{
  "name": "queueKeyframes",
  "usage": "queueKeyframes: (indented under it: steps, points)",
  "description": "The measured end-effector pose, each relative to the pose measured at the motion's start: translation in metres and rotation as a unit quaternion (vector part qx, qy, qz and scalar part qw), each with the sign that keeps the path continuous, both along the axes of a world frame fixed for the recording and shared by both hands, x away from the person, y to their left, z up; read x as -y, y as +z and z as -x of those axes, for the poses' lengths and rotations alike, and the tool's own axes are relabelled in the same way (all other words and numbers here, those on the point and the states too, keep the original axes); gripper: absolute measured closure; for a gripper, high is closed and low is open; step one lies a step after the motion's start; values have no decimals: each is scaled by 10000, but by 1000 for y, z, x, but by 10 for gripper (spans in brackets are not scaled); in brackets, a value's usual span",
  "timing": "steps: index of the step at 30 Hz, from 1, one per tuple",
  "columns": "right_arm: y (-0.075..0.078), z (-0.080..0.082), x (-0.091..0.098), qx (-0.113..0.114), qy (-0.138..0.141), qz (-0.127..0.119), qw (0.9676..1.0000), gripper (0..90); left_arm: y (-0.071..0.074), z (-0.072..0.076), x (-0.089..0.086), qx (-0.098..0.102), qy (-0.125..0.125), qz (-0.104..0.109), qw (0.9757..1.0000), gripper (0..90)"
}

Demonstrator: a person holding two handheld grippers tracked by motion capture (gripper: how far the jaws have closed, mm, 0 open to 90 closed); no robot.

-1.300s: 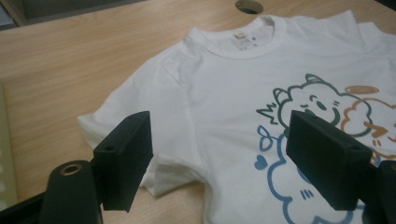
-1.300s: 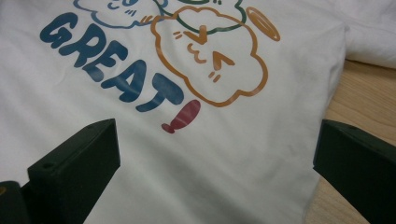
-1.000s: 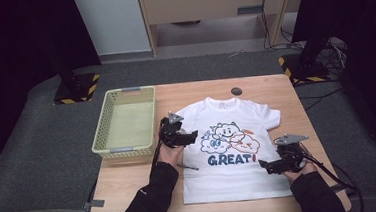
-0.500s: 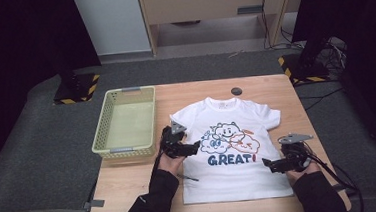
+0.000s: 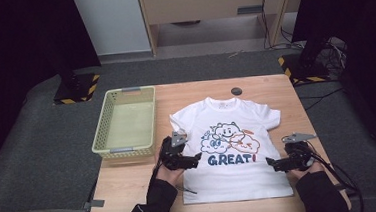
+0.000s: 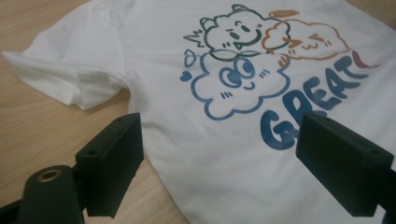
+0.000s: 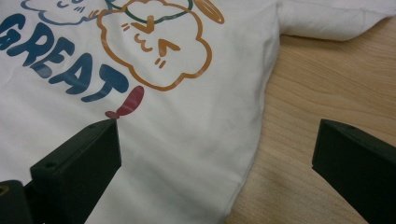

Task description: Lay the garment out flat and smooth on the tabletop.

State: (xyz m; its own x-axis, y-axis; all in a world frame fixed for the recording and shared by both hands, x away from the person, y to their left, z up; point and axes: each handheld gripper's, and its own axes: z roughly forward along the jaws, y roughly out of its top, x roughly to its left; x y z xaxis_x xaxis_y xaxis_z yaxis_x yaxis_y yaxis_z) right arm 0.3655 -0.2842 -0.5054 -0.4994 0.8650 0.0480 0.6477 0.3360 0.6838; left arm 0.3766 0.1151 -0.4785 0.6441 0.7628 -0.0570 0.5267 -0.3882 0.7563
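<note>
A white T-shirt (image 5: 231, 148) printed with cartoon clouds and the word GREAT lies flat on the wooden table (image 5: 131, 190), neck away from me. My left gripper (image 5: 192, 161) hovers open over the shirt's left side edge; in the left gripper view its jaws straddle that edge of the shirt (image 6: 224, 140) below the sleeve. My right gripper (image 5: 275, 164) is open at the shirt's right side edge, one jaw over the cloth (image 7: 187, 140) and the other over bare wood.
A pale green plastic basket (image 5: 109, 141) stands on the table's left part, beside the shirt. A small dark round object (image 5: 236, 90) lies near the far edge beyond the collar. Grey floor surrounds the table.
Both grippers have drawn a little toward me along the shirt's sides and lowered over its edges. The shirt has not moved.
</note>
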Motion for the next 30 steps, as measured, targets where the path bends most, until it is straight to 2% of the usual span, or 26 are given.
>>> queueKeyframes:
  steps: [8,14,22,30]
  points:
    - [0,0,3,-12,-40,25,10000,13,-2,9,-12,11,21,-153,9999,133]
    - [0,0,5,-16,-66,31,10000,13,-5,14,-22,-56,18,-203,9998,119]
    - [-2,0,8,-52,-91,119,9999,13,-10,21,-37,-123,14,-454,9989,85]
    - [-3,1,10,-49,-180,146,9997,13,-16,34,-62,-340,135,-411,9985,66]
